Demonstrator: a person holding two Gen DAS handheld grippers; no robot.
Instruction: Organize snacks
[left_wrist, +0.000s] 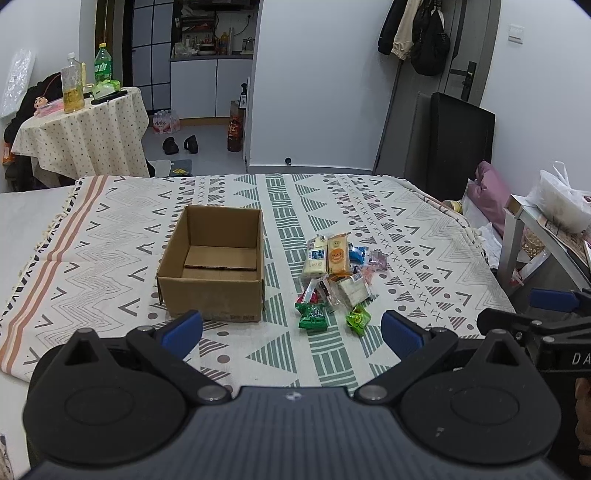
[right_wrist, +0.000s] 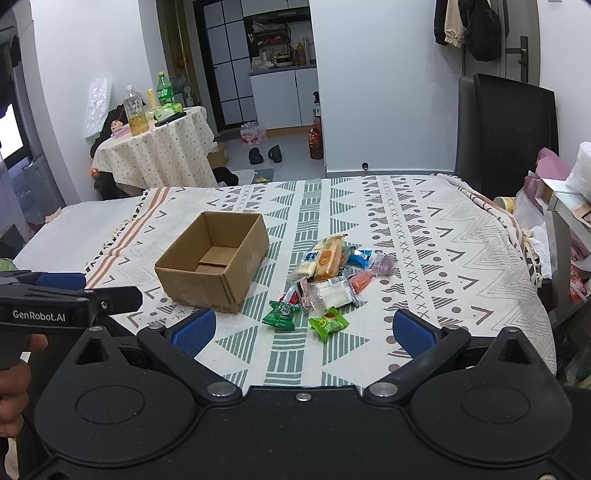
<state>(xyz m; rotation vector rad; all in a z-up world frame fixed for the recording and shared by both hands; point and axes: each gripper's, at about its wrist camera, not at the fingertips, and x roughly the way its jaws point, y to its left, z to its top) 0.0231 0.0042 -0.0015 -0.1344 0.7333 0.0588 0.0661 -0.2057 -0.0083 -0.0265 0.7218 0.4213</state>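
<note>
Spread across the middle of both views is a bed (left_wrist: 110, 236) covered by a patterned cloth (left_wrist: 406, 236), with a small round table draped in a dotted cover (left_wrist: 85, 136) seen at the upper left of the frame. On the cloth, left of centre, an open cardboard box (left_wrist: 214, 269) is seen standing upright and holding nothing but its own folded bottom flaps. Just beside it, toward the right, a loose heap of wrapped snacks (left_wrist: 338, 273) is gathered, with two long pale and orange packs at its far edge and two small green packets (right_wrist: 280, 314) lying nearest the lower edge of the frame. At the bottom of each view the left tool (left_wrist: 291, 332) and the right tool (right_wrist: 304, 328) are held above the near edge of the cloth, each with its blue pads spread wide and nothing between them. No snack has been placed in the box, so the task is judged to be at its very start. For the next move, one tool would need to be lowered onto a near green packet and closed gently on the thin wrapper.
</note>
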